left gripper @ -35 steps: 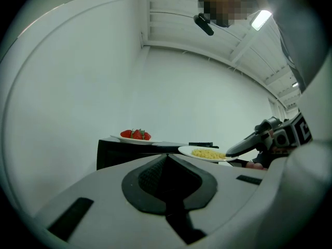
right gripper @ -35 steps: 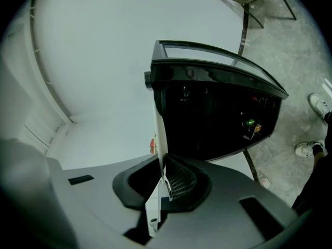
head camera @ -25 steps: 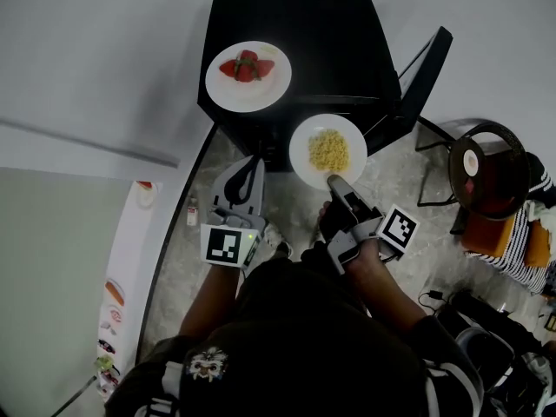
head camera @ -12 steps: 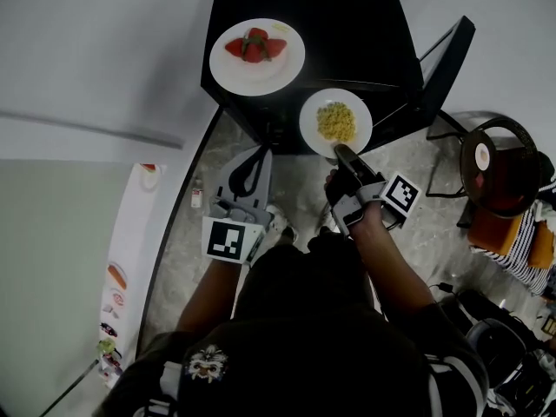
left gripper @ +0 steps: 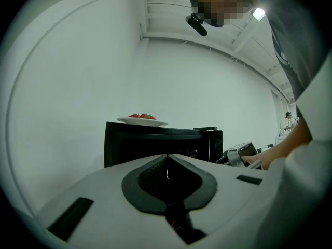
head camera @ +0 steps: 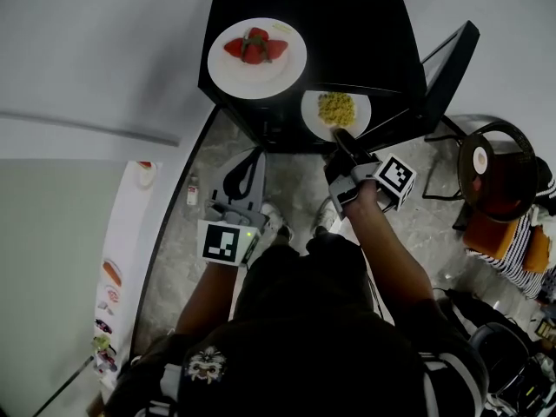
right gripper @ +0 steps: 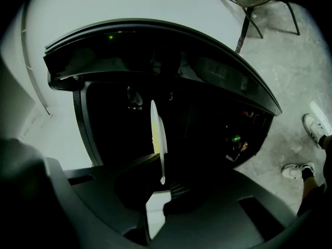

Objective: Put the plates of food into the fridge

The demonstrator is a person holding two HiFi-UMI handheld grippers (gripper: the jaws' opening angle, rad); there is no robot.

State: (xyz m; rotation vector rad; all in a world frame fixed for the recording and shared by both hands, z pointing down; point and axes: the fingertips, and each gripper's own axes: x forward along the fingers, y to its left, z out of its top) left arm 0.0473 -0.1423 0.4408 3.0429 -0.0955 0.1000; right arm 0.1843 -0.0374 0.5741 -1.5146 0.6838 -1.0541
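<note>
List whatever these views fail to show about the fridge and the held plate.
- Fridge interior: in the right gripper view it is too dark to show shelves; in the head view its own top covers it.
- Yellow food: in the head view it is too small to identify; in the right gripper view the plate stands edge-on and hides most of it.

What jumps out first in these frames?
The right gripper clamps a white plate of yellow food by its rim, at the open front of the black fridge. A strawberry plate sits on the fridge's top, at the left. The left gripper hangs shut and empty below.
</note>
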